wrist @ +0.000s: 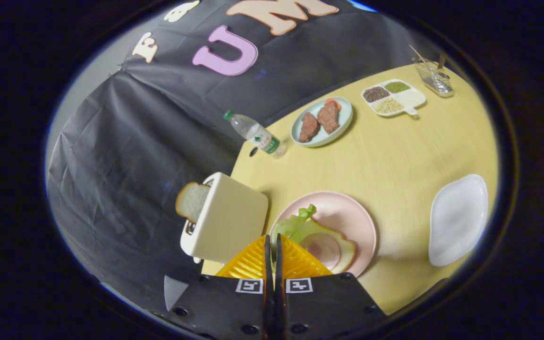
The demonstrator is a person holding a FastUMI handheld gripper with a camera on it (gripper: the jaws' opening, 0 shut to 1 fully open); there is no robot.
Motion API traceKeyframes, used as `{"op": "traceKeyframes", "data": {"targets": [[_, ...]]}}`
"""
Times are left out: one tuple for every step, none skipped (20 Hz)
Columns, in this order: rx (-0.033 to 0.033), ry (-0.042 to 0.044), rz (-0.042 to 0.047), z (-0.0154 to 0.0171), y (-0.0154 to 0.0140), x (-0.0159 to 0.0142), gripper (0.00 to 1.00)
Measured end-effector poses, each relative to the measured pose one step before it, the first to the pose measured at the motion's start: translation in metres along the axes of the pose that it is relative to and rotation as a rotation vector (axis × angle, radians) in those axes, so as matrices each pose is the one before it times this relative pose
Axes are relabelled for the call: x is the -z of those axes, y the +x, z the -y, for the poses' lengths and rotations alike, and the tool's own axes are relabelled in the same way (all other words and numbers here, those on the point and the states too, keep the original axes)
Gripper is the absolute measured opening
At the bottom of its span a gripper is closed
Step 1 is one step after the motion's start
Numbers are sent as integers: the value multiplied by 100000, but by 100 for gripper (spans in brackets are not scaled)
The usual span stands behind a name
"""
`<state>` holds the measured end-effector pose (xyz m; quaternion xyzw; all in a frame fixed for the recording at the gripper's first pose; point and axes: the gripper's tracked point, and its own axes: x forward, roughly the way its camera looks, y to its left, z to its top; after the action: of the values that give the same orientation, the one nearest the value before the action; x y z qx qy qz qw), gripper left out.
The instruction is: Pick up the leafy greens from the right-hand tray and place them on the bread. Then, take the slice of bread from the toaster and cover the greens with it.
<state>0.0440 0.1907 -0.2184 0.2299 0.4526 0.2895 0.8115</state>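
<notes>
On the yellow table (pixel 395 156), tongs (pixel 272 245) pinch leafy greens (pixel 295 224) over the bread (pixel 333 248); bottle (pixel 255 134) label unreadable

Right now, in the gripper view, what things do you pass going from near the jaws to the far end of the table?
Gripper, its jaws nearly closed on a bit of leafy greens → pink plate holding the bread → water bottle → blue plate with meat → divided tray of grains → wire basket.
</notes>
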Motion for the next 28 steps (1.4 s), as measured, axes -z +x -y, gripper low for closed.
{"op": "traceKeyframes", "data": {"targets": [[3014, 342, -465, 896, 287, 494, 4], [2540, -291, 2, 793, 246, 198, 4], [3044, -781, -353, 822, 214, 345, 4], [2716, -862, -488, 780, 75, 244, 4], [2944, -1076, -758, 634, 129, 449, 4], [2799, -1292, -438, 785, 182, 161, 4], [2451, -1282, -39, 547, -105, 248, 4], [1580, -957, -54, 378, 233, 70, 6], [476, -373, -101, -80, 69, 306, 7], [303, -417, -202, -74, 33, 101, 9], [262, -277, 769, -17, 106, 86, 11], [597, -455, 752, 129, 246, -248, 17], [1740, -343, 345, 237, -561, 87, 23], [-72, 51, 127, -15, -243, 61, 29], [1660, -169, -119, 132, -270, 96, 34], [989, -268, 336, 149, -207, -49, 40], [932, -73, 358, 101, -320, 71, 46], [2159, -222, 638, 326, -8, -258, 60], [1562, -201, 267, 130, -729, 179, 73], [1093, 145, 385, 192, -186, -279, 87], [1409, 499, 220, 112, -347, -1, 100], [1833, 0, 228, 175, -382, -221, 100], [2013, -935, 464, 169, -427, -218, 100], [1425, -1616, 1366, -82, -437, -501, 100], [1011, -1991, 2106, -332, -649, -676, 100], [351, -1368, 1140, -414, -530, -510, 100], [-733, -1216, 1450, -868, -684, -591, 100], [-1519, -900, 1477, -1064, -630, -895, 100]]}}
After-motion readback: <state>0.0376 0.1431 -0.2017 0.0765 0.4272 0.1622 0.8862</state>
